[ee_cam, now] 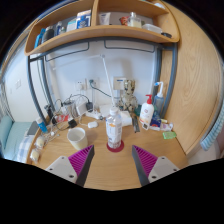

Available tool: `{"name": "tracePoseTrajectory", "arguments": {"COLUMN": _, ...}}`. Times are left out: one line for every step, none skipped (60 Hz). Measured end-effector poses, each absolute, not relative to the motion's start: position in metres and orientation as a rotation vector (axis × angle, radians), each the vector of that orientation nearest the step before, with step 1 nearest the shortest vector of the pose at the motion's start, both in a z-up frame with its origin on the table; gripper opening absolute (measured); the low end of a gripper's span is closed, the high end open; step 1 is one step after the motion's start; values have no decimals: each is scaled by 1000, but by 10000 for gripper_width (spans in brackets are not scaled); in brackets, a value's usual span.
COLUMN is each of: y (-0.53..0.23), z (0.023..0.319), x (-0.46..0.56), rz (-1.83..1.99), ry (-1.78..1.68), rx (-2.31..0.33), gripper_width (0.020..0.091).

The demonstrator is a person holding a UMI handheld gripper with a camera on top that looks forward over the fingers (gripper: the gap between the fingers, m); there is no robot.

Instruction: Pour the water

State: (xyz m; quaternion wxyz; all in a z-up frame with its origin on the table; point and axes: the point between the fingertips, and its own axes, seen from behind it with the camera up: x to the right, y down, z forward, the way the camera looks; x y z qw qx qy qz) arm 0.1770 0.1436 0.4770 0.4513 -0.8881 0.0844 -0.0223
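A clear bottle with a white label stands upright on a round red coaster, on the wooden desk, just beyond my fingertips and in line with the gap between them. A pale cup stands on the desk to the bottom-left of the bottle, beyond the left finger. My gripper is open, its magenta pads spread wide over bare desk, with nothing between them.
A white bottle with a red cap stands right of the clear bottle. Small items crowd the desk's back and left side. A wooden shelf with books runs overhead. A wooden panel closes the right side.
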Motion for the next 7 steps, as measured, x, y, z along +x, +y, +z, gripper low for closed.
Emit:
{"name": "tracePoseTrajectory", "arguments": {"y": 143, "z": 477, "x": 179, "rz": -62, "ry": 203, "rx": -2196, "gripper_width": 763}}
{"name": "tracePoseTrajectory", "arguments": {"y": 142, "z": 478, "x": 181, "rz": -68, "ry": 197, "rx": -2197, "gripper_width": 764}}
{"name": "tracePoseTrajectory", "arguments": {"y": 142, "z": 478, "x": 182, "rz": -75, "ry": 190, "rx": -2197, "gripper_width": 763}}
{"name": "tracePoseTrajectory", "arguments": {"y": 141, "z": 479, "x": 184, "rz": -81, "ry": 183, "rx": -2197, "gripper_width": 764}}
{"name": "tracePoseTrajectory", "arguments": {"y": 141, "z": 479, "x": 185, "rz": -85, "ry": 175, "rx": -2197, "gripper_width": 763}}
{"name": "tracePoseTrajectory", "arguments": {"y": 141, "z": 479, "x": 185, "rz": -88, "ry": 168, "rx": -2197, "gripper_width": 760}}
{"name": "tracePoseTrajectory", "arguments": {"y": 141, "z": 479, "x": 185, "rz": -90, "ry": 161, "rx": -2199, "gripper_width": 756}}
